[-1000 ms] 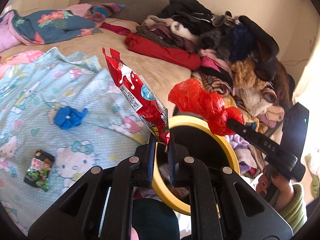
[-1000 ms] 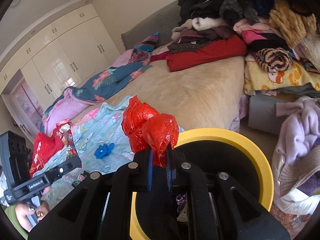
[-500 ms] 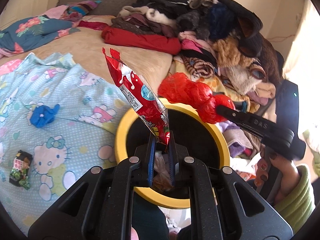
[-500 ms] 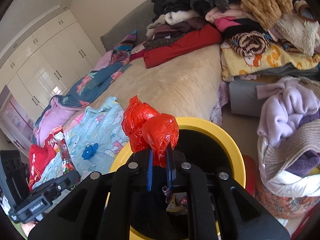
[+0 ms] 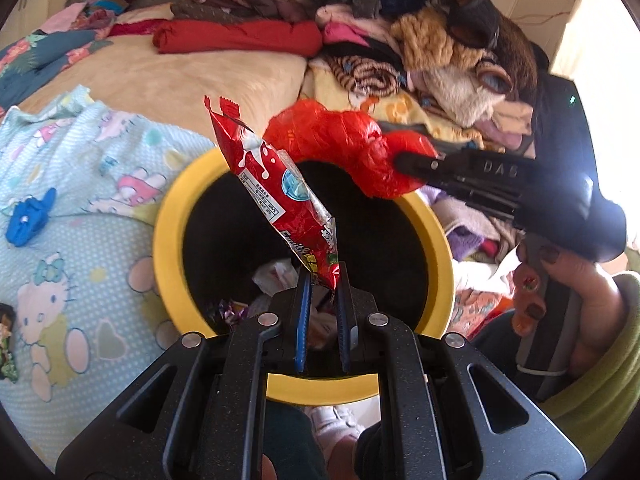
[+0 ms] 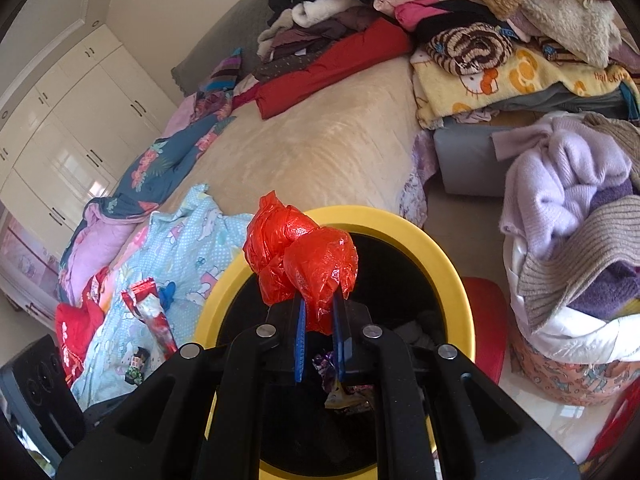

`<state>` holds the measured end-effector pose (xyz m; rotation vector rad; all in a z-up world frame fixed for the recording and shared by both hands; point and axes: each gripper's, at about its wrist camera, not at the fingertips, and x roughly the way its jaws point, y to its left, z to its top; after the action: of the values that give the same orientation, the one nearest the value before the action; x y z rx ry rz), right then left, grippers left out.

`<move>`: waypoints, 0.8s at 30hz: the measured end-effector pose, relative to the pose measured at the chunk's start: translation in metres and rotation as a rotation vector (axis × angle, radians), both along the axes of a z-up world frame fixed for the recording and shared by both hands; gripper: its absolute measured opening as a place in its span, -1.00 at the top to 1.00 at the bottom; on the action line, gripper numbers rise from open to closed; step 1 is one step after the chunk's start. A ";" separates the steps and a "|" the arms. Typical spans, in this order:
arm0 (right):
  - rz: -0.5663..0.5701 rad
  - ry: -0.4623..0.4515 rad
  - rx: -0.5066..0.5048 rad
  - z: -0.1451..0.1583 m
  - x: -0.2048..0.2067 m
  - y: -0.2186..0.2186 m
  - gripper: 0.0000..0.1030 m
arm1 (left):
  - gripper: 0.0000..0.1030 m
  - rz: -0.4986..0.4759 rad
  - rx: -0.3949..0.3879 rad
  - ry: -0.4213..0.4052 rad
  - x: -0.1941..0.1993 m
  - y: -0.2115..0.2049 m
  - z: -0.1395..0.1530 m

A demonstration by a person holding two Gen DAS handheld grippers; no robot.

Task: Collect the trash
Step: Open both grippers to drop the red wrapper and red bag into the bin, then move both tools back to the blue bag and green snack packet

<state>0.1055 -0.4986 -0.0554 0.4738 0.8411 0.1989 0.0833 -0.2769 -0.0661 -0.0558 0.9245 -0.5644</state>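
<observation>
Beside the bed point(image 5: 180, 76), wrappers point(image 5: 276, 276) lie in the yellow bin point(image 5: 164, 240). Left gripper point(image 5: 322, 280) pinches a red snack bag point(image 5: 276, 184); right gripper point(image 6: 320, 312) pinches a red plastic bag point(image 6: 304, 256).

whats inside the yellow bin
The bin holds some trash at the bottom: white crumpled paper and shiny wrappers. The left hand-held gripper and its red snack bag cover the rest.

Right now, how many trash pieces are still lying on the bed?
2 visible: a blue crumpled scrap on the Hello Kitty sheet left of the yellow bin, and a dark wrapper at the left edge. More may be hidden.
</observation>
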 end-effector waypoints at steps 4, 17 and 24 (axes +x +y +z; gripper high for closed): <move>-0.005 0.034 -0.015 -0.008 0.004 0.001 0.77 | 0.86 -0.010 0.013 0.044 0.010 -0.005 -0.014; 0.011 0.033 -0.019 -0.011 0.014 0.009 -0.01 | -0.44 0.060 0.029 0.023 0.015 0.001 -0.019; 0.033 -0.111 -0.052 0.013 0.007 0.017 -0.34 | -0.78 0.127 0.019 -0.046 0.012 0.020 -0.003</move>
<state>0.1128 -0.4813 -0.0424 0.3963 0.7440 0.2316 0.0954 -0.2564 -0.0693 -0.0832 0.8745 -0.4370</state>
